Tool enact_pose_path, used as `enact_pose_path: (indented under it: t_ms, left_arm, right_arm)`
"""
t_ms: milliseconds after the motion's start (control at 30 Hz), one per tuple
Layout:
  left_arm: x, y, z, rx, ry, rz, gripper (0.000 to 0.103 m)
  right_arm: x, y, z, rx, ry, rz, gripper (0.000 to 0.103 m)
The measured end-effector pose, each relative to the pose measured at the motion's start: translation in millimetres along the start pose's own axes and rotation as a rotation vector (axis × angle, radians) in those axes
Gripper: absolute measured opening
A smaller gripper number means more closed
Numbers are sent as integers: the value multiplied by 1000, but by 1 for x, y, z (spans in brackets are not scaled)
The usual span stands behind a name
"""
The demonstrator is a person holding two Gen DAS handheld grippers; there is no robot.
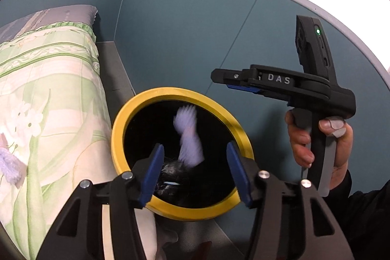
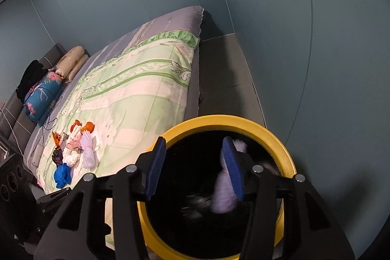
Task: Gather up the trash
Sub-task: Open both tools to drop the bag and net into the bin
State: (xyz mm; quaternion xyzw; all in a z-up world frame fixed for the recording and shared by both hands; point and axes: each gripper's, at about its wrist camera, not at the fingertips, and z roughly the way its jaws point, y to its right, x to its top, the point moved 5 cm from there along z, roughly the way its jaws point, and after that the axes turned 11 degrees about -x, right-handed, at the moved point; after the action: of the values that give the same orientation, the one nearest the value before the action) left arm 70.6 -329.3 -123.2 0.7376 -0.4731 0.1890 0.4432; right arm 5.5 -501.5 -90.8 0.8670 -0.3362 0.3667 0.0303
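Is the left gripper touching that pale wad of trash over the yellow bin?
Apart. In the left wrist view the left gripper has its jaws open, and the blurred pale wad sits beyond them, inside the yellow bin, clear of both.

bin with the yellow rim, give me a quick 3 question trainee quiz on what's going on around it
1. True or false: the white foam wrap seen blurred inside the bin is clamped between the pads of the left gripper.
2. Multiple choice: what does the bin stand beside? A. a sink B. the bed C. a desk
3. Fill in: more trash lies in a pile on top of the ____.

Key: 1 false, the left gripper is open with the wrap loose below it, and the right gripper is open too. 2 B. 3 bed.
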Motion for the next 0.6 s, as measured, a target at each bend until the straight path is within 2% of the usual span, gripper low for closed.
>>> enact_pose_path:
  t_ms: [233,400,600]
  left_arm:
    - [12,-11,-37,77,61,-3,54]
    - [21,-20,-81,159,140,-4,63]
    - [26,-31,-138,270,234,-4,77]
  right_arm:
    - [6,-16,-15,17,73,-45,46]
    - [9,-39,-22,53,108,-94,48]
    - [14,-87,-30,115,157,-181,59]
